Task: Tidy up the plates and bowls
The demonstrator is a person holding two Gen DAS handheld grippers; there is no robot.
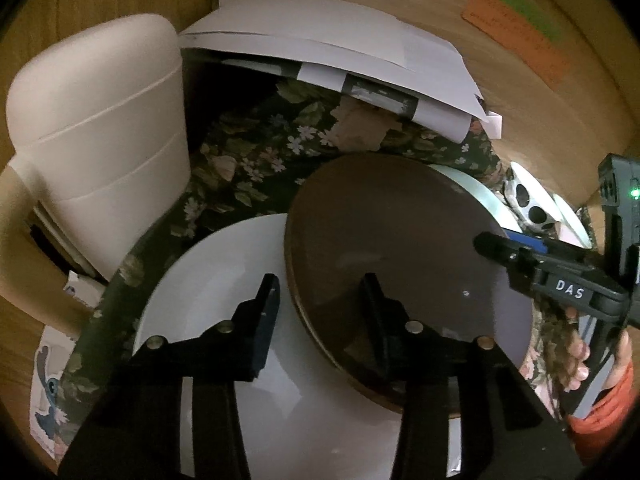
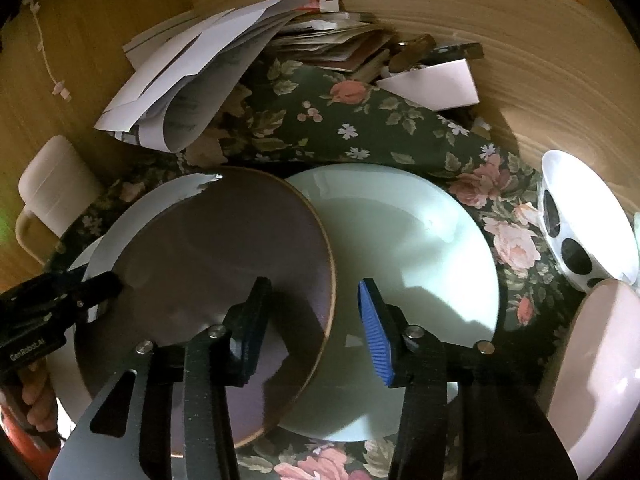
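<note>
Brown plate (image 1: 400, 256) overlapping white plate (image 1: 224, 280), empty; left gripper (image 1: 320, 320) and right gripper (image 2: 316, 320) each part-open astride its rim, grip unclear; "DAS" lettering.

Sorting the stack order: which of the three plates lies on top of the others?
The dark brown plate; it overlaps both the white plate and the pale green plate, which lie flat on the cloth.
</note>
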